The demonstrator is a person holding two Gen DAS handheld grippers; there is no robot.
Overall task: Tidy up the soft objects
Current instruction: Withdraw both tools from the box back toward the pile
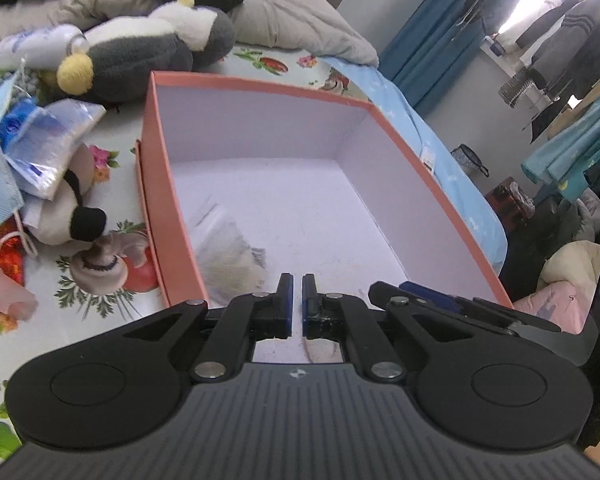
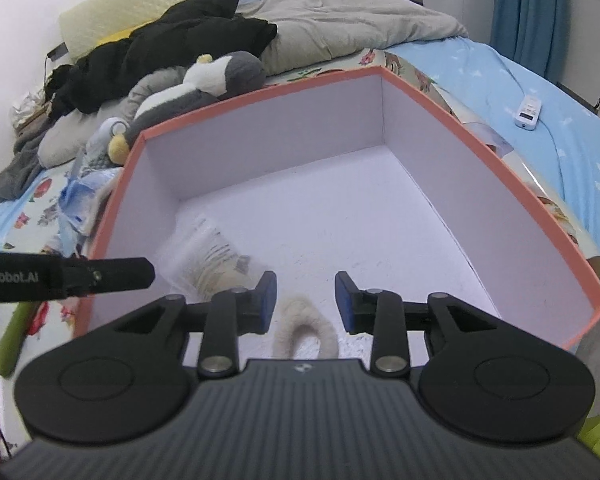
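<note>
Lying on the white floor of the orange box (image 2: 472,152), near its near-left corner, a fluffy cream soft item in a clear plastic bag (image 2: 220,260) sits just ahead and left of the right gripper (image 2: 306,300), whose blue-padded jaws stand spread with nothing pressed between them; a cream furry loop (image 2: 304,328) shows below the gap, touching neither pad. From the left wrist view the same bagged item (image 1: 230,264) lies just left of the left gripper (image 1: 297,300), its jaws pressed nearly together and empty. Outside the box's left wall, on the flowered bed sheet (image 1: 112,312), lie a grey penguin plush (image 1: 140,60), a panda-like plush (image 1: 72,208) and blue plastic packets (image 1: 32,140). A grey blanket (image 2: 340,28) and black garment (image 2: 172,44) lie heaped toward the bed's far edge.
</note>
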